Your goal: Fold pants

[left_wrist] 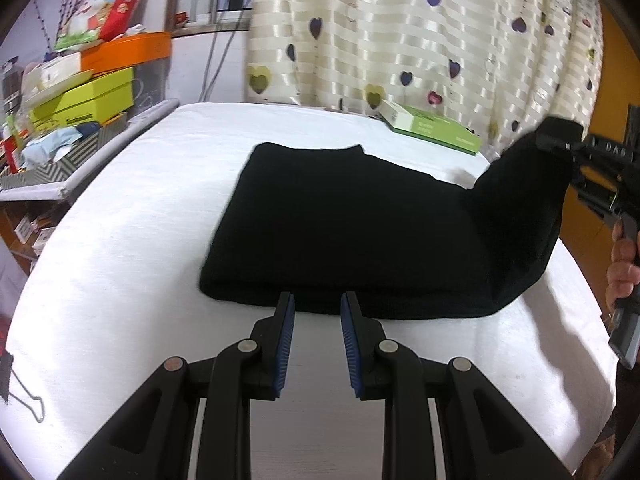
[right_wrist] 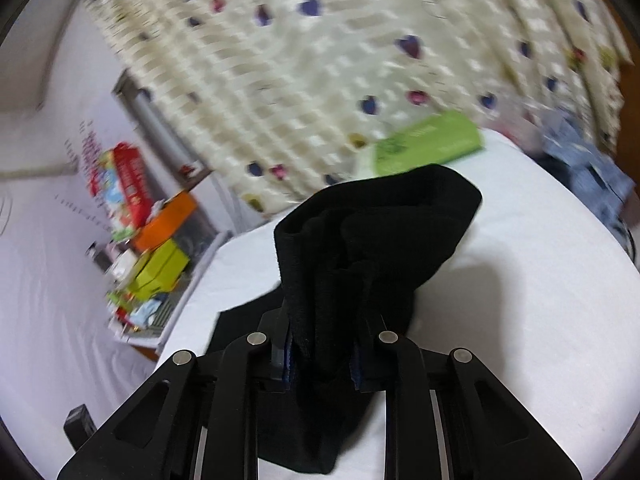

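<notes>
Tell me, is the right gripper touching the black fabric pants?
Touching. The right wrist view shows the right gripper with its blue pads shut on a bunched end of the black fabric pants, lifted off the white surface.

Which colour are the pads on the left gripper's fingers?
Blue, ribbed pads on black fingers; the left wrist view shows them best.

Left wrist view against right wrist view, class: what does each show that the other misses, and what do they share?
Only the left wrist view shows the left gripper, open at the near edge of the black pants, and a hand holding the other tool. Only the right wrist view shows the right gripper shut on a lifted end of the pants. Both show the green box, heart-patterned curtain and white table.
</notes>
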